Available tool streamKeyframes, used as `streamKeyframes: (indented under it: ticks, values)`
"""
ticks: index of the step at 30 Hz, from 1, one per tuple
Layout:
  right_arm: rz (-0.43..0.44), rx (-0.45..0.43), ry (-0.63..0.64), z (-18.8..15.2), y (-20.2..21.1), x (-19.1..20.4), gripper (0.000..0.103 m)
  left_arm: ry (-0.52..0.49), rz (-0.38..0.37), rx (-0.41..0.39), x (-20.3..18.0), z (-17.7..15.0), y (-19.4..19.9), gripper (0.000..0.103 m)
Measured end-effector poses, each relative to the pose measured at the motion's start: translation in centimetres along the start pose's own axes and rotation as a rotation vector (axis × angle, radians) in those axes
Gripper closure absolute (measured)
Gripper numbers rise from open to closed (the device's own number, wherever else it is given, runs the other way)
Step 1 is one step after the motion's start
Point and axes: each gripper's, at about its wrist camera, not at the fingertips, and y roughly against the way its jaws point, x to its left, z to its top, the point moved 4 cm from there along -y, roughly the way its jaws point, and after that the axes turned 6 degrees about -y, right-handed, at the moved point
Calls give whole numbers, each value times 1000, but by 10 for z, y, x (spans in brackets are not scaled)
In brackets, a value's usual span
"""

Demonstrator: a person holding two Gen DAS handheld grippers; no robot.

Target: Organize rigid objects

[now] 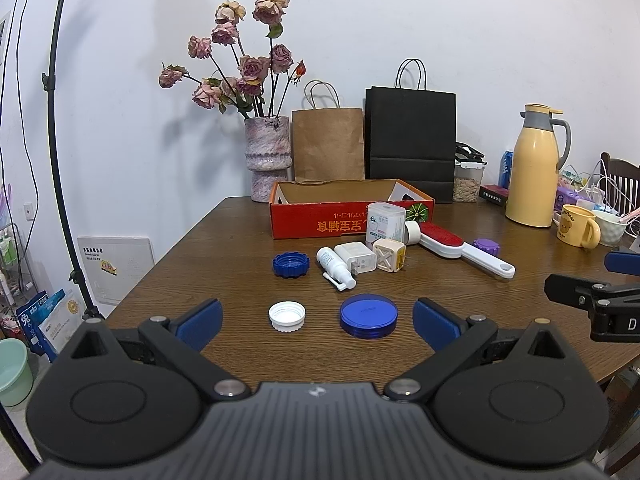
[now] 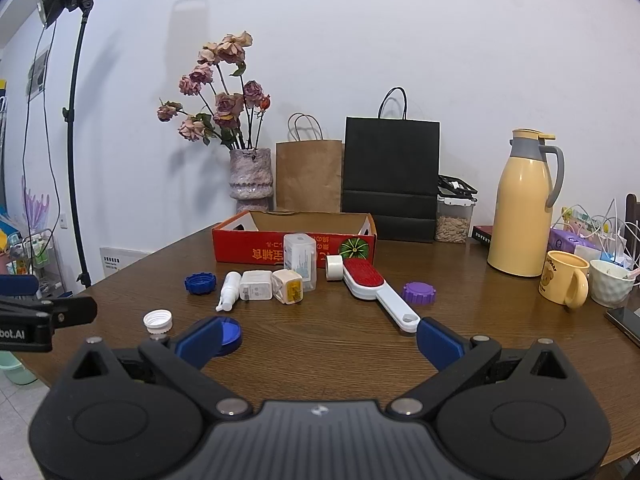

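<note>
White wall and a dark wooden table (image 1: 224, 240) fill the left wrist view, with a vase of dried roses (image 1: 267, 158), two paper bags and a yellow thermos (image 1: 534, 168) lined along the back. A red cardboard box (image 1: 348, 212) sits open-topped toward the rear, likely the bin meant to receive the loose items, which lie scattered in front of it and none visibly inside. Nearest are a white cap (image 1: 287, 316) and a blue round lid (image 1: 368, 314), side by side but apart. Farther back lie a blue ridged cap (image 1: 291, 265), a white spray bottle (image 1: 335, 267) on its side, a white charger (image 1: 356, 258) touching a cream plug adapter (image 1: 389, 255), and a lint brush (image 1: 460, 249) angled across the table with a purple cap (image 1: 487, 245) just behind it. The left gripper (image 1: 318, 318) hovers spread wide, holding nothing; the white cap and blue lid sit framed between its pads, so either looks like a candidate first pick.

From the right wrist view, the same table (image 2: 500, 320) appears with a yellow mug (image 2: 564, 282) and a white bowl at the right edge. The right gripper (image 2: 320, 338) is also fully spread and empty. Its left pad (image 2: 202, 340) overlaps the blue lid in the picture, though contact cannot be judged. The brush handle ends near the right pad, not touching.
</note>
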Motion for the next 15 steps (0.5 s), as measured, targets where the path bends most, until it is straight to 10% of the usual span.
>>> streamKeyframes:
  ticks: [15]
  values:
    - [0, -1, 2, 0, 1, 2, 0, 1, 0, -1, 0, 0, 0, 0]
